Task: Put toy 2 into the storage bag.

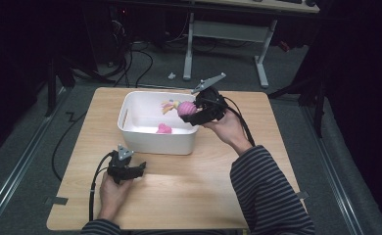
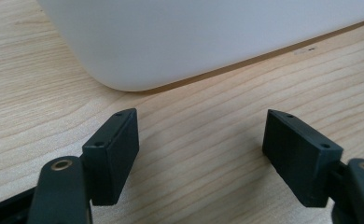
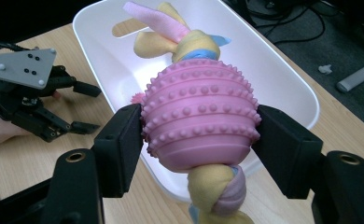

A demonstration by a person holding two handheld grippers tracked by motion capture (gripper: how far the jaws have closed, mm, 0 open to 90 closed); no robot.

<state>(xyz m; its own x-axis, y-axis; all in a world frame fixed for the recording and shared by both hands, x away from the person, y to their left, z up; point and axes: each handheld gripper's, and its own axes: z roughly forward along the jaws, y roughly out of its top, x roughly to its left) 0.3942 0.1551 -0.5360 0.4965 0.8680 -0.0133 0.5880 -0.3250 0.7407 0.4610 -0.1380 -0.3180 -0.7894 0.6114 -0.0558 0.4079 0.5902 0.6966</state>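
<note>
1. Right gripper view: the right gripper (image 3: 199, 135) is clamped on the toy (image 3: 199, 122), a pink nubbed ball threaded on a knotted rope of yellow, pink and blue cloth. Both pads press the ball's sides at its widest part.
2. The toy's long axis runs along the rope, across the line between the jaws: one knot and its loose strips stand beyond the ball, the other knot hangs below it toward the camera.
3. High view: the right gripper (image 1: 191, 113) holds the toy (image 1: 185, 108) above the right end of the bin (image 1: 145, 140), clear of its floor. The bin therefore lies directly under and to the left of the gripper, so any lowering or release would likely end inside it.
4. A second pink piece (image 1: 164, 129) lies on the bin floor near the front wall, apart from the held toy.
5. The left gripper (image 1: 139, 169) rests low on the table (image 1: 189, 191) just in front of the bin; of the two, the right hand (image 1: 226, 128) is the nearer to the toy.
6. Left gripper view: the jaws of the left gripper (image 2: 201, 140) stand apart with bare wood between them, facing the bin (image 2: 208, 37) wall; nothing is held.
</note>
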